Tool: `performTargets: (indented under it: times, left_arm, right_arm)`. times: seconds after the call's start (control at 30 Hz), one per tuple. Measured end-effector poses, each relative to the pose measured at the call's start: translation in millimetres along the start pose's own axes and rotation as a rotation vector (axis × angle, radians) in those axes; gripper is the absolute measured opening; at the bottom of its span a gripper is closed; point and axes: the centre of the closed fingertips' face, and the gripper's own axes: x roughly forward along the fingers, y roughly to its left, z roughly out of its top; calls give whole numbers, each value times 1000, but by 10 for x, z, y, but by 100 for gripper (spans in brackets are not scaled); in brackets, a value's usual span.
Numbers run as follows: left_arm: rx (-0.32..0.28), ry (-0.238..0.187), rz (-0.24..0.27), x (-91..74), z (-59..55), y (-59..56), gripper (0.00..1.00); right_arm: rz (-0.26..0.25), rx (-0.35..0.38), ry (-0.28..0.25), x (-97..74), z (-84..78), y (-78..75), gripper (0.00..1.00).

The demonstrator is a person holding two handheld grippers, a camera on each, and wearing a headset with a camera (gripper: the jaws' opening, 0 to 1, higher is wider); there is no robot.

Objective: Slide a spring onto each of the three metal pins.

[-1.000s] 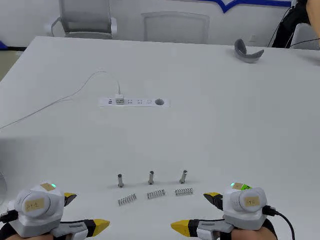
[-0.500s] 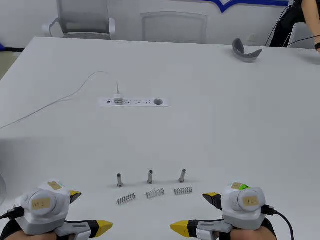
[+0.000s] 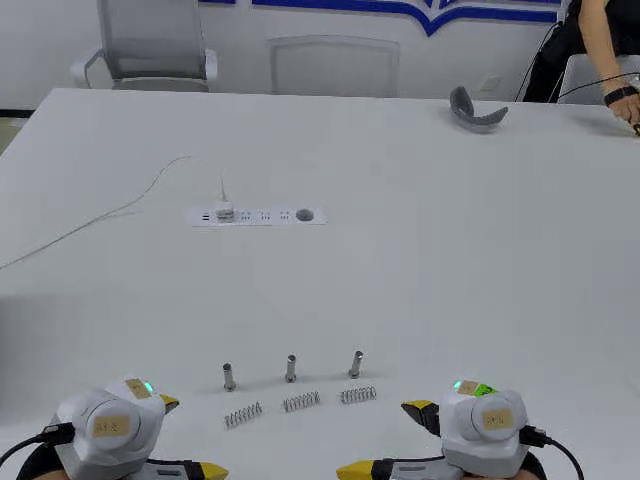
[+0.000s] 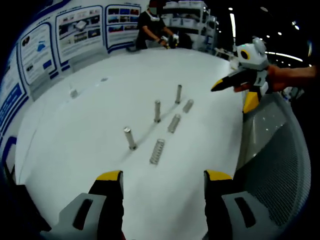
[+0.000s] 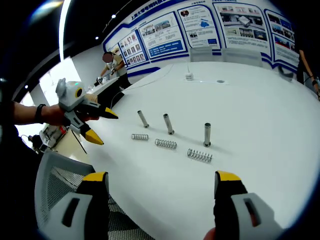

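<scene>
Steel on white: three metal pins (image 3: 291, 368) upright in a row near the front of the tabletop (image 3: 450, 260), with three springs (image 3: 301, 402) lying flat just in front, one before each pin, none threaded yet. Low at the near edge, left hand-held gripper (image 3: 190, 437) and right hand-held gripper (image 3: 383, 438), both spread wide and empty, well apart from the parts. Judged the opening step: fetching a first spring. Best to pinch a spring near one end, lightly enough not to crush the coils, then tip it upright over its pin and lower it straight down. Worth steadying the pin with the other hand-held gripper against toppling at a nudge.
</scene>
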Motion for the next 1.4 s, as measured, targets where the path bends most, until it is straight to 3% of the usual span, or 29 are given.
performTargets:
  times: [0.13,0.63,0.9,1.3,1.4]
  left_arm:
    - [-54,-29,-20,111,79,35,60]
    - [-52,-20,-25,425,182,117,39]
    - [-60,10,-11,623,111,175,21]
    - [-46,53,-33,745,21,82,15]
    - [-16,80,-30,753,-37,52,12]
  right_arm:
    - [-2,3,-3,-10,7,-3,88]
    - [-9,11,-2,-29,-6,-38,88]
    - [-13,16,-1,-32,-26,-60,88]
    - [-16,23,4,-61,-52,-77,88]
    - [-22,33,-1,-71,-51,-103,88]
